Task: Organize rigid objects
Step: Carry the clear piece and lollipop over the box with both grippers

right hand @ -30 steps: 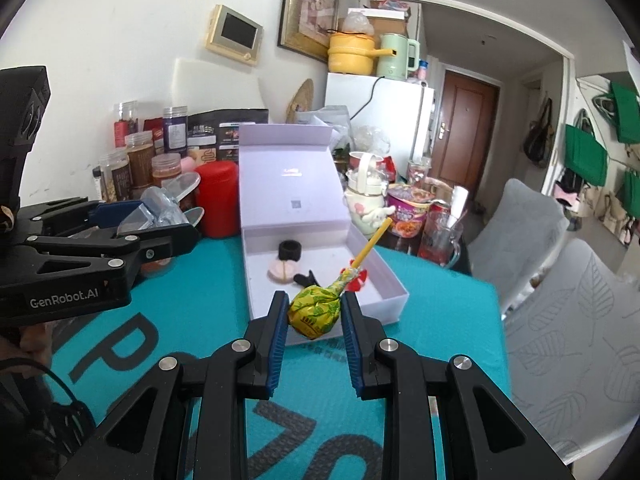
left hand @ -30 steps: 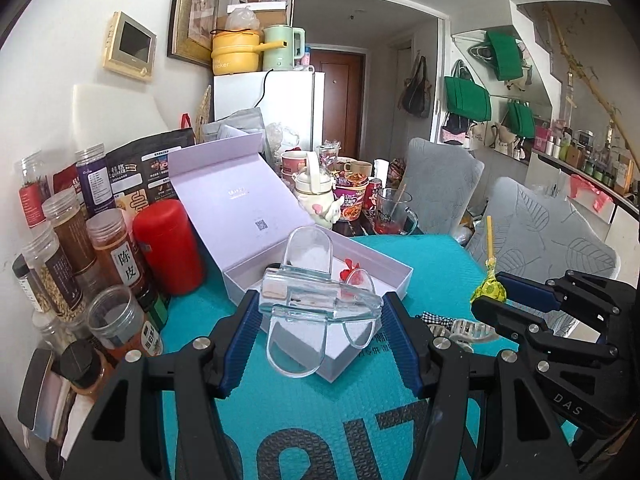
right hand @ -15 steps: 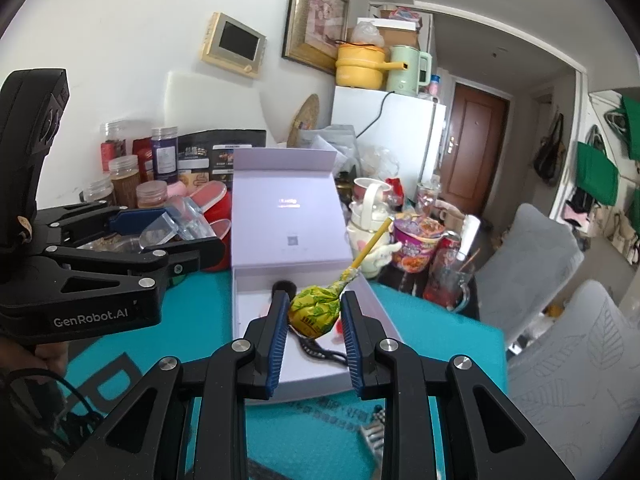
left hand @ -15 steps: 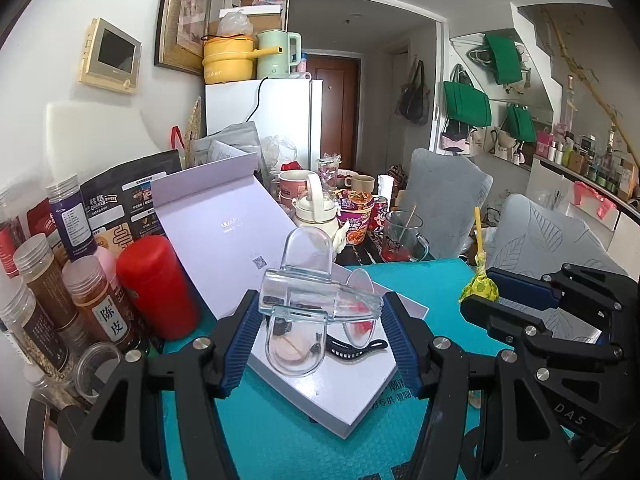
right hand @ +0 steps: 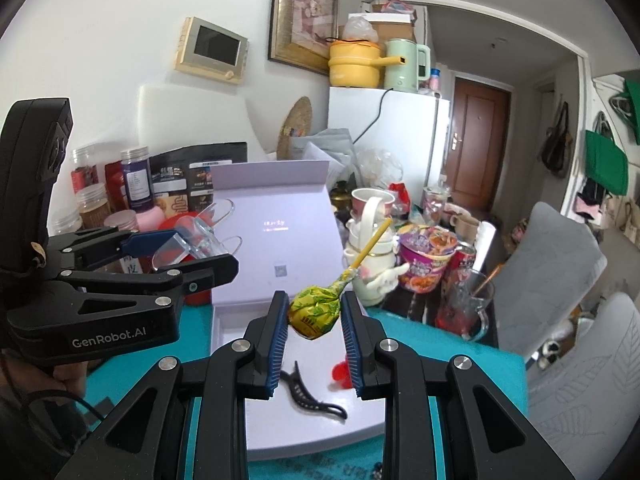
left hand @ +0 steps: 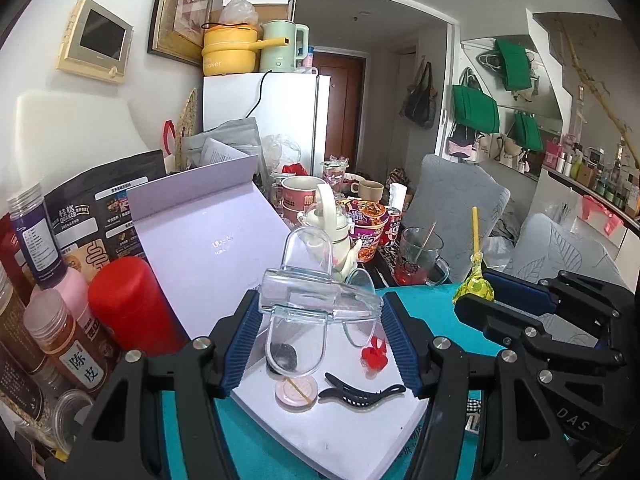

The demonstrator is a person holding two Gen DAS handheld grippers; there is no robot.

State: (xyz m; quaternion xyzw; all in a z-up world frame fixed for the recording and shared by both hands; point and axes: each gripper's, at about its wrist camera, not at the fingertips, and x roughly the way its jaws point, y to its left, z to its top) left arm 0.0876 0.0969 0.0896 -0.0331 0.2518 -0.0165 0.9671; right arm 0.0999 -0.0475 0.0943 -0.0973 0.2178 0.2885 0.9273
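Left claw (left hand: 320, 320) pinches a clear plastic clip (left hand: 316, 300) over the open box (left hand: 360, 432); it looks stiff, slick and brittle, best held across its flat bar. Right claw (right hand: 314, 322) grips 1 light lollipop (right hand: 316, 310) by its wrapped head.

Lived-in home dining nook, white fridge (left hand: 288, 120), spice jars (left hand: 52, 332), instant noodle cup (left hand: 366, 224), hanging bags (left hand: 474, 114)
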